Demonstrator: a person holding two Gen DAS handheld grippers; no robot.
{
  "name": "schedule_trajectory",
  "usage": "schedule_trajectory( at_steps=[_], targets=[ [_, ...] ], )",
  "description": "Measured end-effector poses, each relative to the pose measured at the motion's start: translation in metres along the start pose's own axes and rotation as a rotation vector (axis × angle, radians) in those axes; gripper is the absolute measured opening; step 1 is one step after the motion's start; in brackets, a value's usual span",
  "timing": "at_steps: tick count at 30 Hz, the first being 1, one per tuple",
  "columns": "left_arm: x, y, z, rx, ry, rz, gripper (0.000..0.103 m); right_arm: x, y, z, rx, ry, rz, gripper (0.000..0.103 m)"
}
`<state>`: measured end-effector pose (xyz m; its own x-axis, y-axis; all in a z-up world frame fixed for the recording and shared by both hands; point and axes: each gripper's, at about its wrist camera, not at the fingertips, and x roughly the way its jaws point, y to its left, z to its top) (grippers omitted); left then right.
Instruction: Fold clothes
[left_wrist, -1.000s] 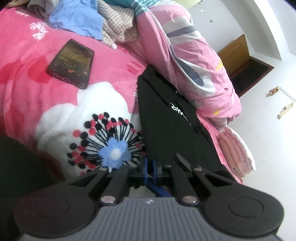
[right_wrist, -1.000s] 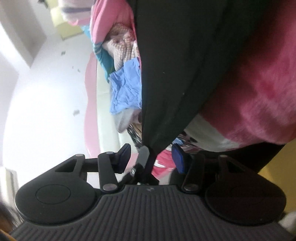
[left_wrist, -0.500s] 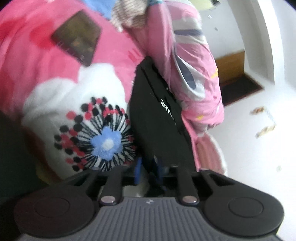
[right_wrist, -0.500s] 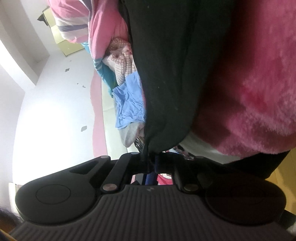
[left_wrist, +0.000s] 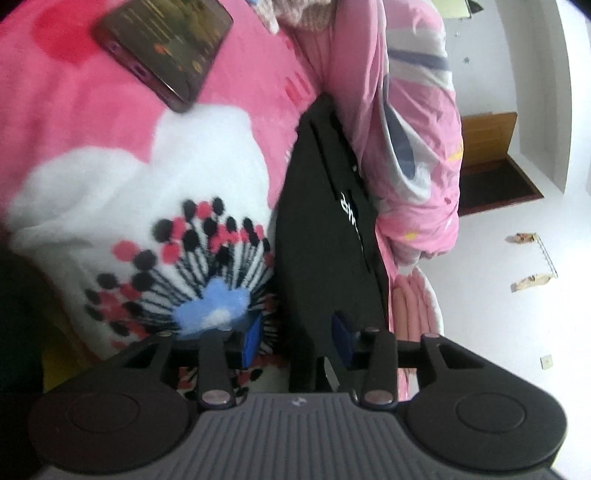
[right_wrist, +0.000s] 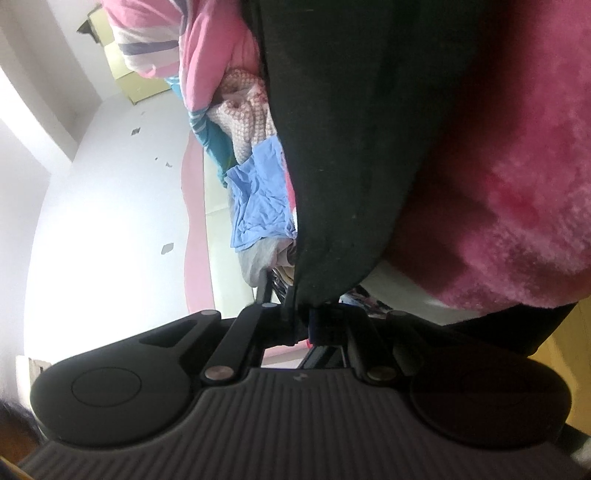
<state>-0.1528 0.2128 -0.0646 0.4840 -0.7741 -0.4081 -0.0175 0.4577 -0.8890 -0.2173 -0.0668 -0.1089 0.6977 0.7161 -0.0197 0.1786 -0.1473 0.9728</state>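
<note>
Right gripper (right_wrist: 303, 317) clamped on black garment (right_wrist: 351, 147) hem, left gripper (left_wrist: 297, 338) just-opening, garment's end apparently loose between pads.

Phone (left_wrist: 162, 48) on pink floral blanket (left_wrist: 92, 155), bunched pink quilt (left_wrist: 406, 122)

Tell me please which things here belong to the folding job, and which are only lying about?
Belonging to the job:
- black garment
- left tool, jaws just opened
- right tool, shut on the garment's edge

Only lying about:
- phone
- pink flowered blanket
- pink quilt
- blue cloth
</note>
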Motion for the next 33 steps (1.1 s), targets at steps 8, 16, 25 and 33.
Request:
schedule_trajectory(
  at_steps=[8, 16, 25, 33],
  targets=[
    [0.021, -0.005, 0.003, 0.027, 0.078, 0.054, 0.011, -0.004, 0.018, 0.001, -0.115, 0.009, -0.026, 0.003],
    [0.023, -0.026, -0.004, 0.154, 0.071, 0.154, 0.007, -0.021, 0.025, 0.005, -0.311, 0.022, -0.214, 0.009],
    [0.035, -0.07, -0.024, 0.414, 0.055, 0.339, 0.007, -0.167, 0.103, 0.018, -0.74, -0.197, -0.362, 0.013],
    [0.033, -0.081, -0.036, 0.464, 0.033, 0.413, 0.008, -0.333, 0.12, 0.099, -0.683, -0.599, -0.56, 0.03]
  ],
)
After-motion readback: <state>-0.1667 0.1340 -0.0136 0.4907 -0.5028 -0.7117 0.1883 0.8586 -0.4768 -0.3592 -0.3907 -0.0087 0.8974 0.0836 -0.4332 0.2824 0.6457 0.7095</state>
